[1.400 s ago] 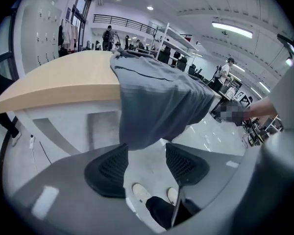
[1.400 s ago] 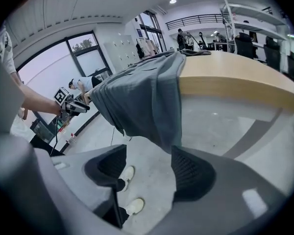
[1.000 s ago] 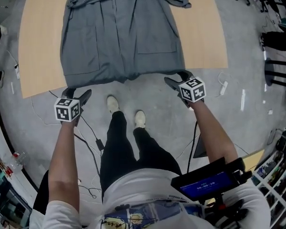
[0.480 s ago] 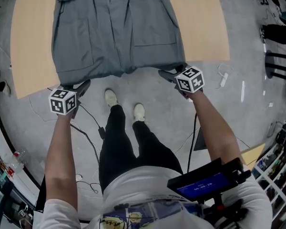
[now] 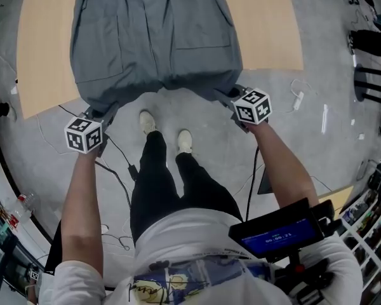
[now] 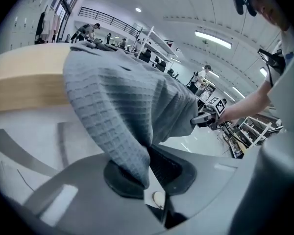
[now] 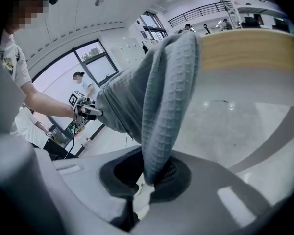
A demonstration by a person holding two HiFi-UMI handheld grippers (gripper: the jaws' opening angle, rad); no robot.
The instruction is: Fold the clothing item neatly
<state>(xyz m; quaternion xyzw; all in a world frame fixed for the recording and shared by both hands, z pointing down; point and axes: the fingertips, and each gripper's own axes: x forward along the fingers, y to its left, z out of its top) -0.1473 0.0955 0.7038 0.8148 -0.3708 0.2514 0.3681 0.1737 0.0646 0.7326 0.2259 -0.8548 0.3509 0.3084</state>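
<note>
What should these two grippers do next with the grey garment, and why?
Probably lift both corners and carry them over the table toward the far end. The left gripper and right gripper have just closed on the grey garment's hem corners, which overhang the table edge; the rest lies flat.

My head camera looks steeply down from above the near edge of the worktop [image 5: 267,37], taking in both my arms. The cameras on my left hand-held gripper [image 5: 96,116] and right hand-held gripper [image 5: 236,94] sit just off that edge, each looking closely along jaws that have just closed on the hem of the grey garment [image 5: 155,43]. Each faces along that edge toward the other gripper; all three views share hem and edge.
</note>
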